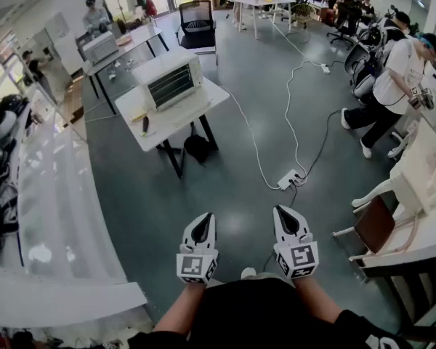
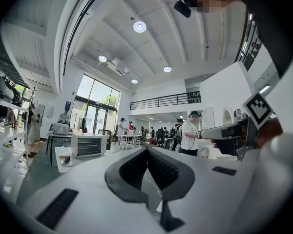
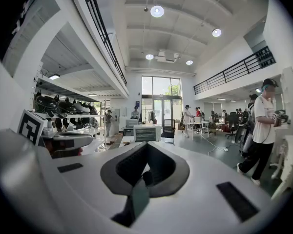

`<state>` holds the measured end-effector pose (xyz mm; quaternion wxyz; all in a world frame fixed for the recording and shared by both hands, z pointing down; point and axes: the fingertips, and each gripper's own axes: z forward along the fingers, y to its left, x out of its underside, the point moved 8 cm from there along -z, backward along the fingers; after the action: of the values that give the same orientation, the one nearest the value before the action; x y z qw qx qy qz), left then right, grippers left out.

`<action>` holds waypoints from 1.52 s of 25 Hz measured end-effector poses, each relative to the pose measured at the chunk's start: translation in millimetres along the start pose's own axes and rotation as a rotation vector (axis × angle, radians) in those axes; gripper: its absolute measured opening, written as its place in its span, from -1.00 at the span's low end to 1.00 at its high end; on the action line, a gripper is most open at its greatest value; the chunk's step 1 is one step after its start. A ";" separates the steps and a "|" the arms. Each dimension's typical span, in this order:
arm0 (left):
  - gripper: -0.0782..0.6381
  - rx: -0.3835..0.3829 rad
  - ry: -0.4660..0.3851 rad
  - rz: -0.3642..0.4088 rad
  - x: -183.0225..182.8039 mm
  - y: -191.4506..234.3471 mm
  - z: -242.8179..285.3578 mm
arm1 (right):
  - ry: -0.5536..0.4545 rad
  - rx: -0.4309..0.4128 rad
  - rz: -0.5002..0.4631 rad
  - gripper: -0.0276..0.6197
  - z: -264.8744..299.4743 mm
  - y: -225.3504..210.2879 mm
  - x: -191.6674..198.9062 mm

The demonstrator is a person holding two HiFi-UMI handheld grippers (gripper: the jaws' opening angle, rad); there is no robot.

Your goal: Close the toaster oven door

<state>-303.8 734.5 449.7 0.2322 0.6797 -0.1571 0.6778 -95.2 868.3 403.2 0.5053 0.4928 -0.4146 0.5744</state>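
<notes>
Fingers of left gripper (image 1: pixel 205 217) and right gripper (image 1: pixel 281 211) pressed together, empty. White toaster oven (image 1: pixel 168 80) sits on tabletop (image 1: pixel 182 116), well ahead of both.

Noted: left claw (image 1: pixel 203 222) and right claw (image 1: pixel 285 217) have white shells and black ribbed inner pads. Black-and-white square-marker cube (image 1: pixel 196 267) at each claw's 6 o'clock end. Black short sleeves (image 1: pixel 352 327) worn.

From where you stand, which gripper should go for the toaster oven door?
Left, marginally: the toaster oven stands far ahead-left, nearer the left gripper. The right gripper is likewise shut and empty.
</notes>
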 end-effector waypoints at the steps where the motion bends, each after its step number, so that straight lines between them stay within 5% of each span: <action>1: -0.73 0.000 -0.006 0.001 -0.3 -1.8 2.4 | -0.003 -0.003 -0.014 -0.85 0.5 -1.0 1.1; 23: -0.73 -0.052 0.017 0.016 14.1 -10.2 57.0 | 0.018 -0.024 -0.042 -0.85 21.2 -62.4 29.7; 38: -0.73 0.002 0.016 -0.019 24.0 86.1 206.5 | 0.070 0.019 -0.067 -0.85 180.5 -105.5 16.9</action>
<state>-173.4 555.3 487.9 0.2389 0.6759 -0.1481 0.6813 35.7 710.8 448.4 0.5339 0.4907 -0.3745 0.5778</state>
